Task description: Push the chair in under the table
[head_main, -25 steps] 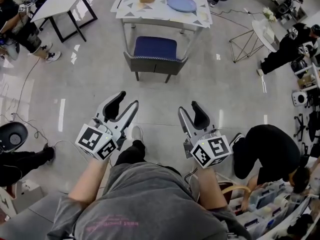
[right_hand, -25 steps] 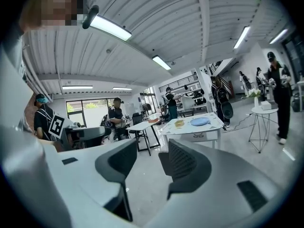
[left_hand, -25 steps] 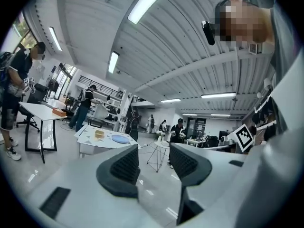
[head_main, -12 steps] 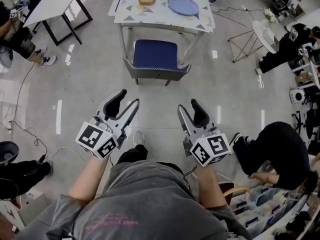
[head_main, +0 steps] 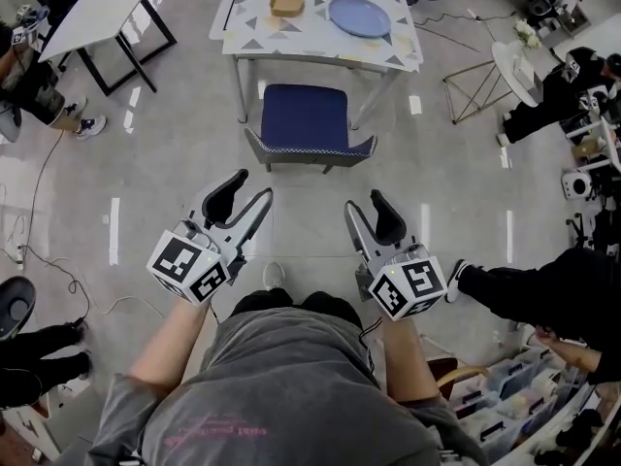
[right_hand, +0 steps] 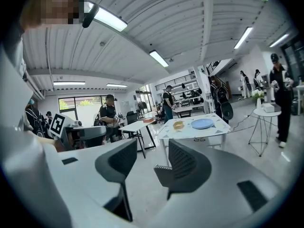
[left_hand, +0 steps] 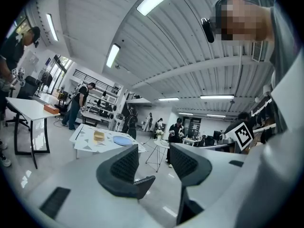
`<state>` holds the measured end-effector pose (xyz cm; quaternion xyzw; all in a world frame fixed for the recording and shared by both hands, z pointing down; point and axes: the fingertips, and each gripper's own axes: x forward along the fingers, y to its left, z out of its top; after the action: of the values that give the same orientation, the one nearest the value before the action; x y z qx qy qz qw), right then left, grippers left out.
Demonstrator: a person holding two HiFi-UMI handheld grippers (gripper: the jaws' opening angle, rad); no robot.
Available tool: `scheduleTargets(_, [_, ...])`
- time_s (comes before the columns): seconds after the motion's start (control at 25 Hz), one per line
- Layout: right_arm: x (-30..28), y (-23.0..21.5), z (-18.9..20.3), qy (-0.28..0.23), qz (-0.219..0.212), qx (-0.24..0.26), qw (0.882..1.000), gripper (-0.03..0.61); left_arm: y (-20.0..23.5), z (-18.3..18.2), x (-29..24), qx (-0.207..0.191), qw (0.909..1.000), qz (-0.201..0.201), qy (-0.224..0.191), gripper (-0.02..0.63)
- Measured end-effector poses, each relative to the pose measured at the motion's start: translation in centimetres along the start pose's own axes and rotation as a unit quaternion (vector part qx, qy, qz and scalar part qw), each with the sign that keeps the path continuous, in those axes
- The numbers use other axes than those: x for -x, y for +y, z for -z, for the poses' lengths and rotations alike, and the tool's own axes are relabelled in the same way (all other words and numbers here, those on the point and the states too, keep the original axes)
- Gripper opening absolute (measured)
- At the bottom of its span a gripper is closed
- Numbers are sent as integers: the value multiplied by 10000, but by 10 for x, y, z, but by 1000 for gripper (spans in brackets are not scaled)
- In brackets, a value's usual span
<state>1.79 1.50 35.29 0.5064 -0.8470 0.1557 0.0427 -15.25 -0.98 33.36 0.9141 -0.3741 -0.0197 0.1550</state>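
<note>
Two grippers: left gripper and right gripper. One blue chair, one patterned table, one plate and one bowl on it, plate right of bowl. Chair stands at the table's near edge, backrest toward me, seat mostly out from under. I hold both grippers side by side, near, pointing far toward the chair, well apart from it. Jaws on both stand wide apart, nothing between them.
</note>
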Motion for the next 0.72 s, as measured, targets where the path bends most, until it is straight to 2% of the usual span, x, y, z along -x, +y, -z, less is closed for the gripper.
scheduleTargets(0.36, [-28,-18,-4,77,4,78,9999,192,24,5,-25,23,9999,30,150,200])
scheduleTargets(0.72, [-65,-51,11,367,-84,119,9992,192,46,30,-66,80,9988,-47,484,200])
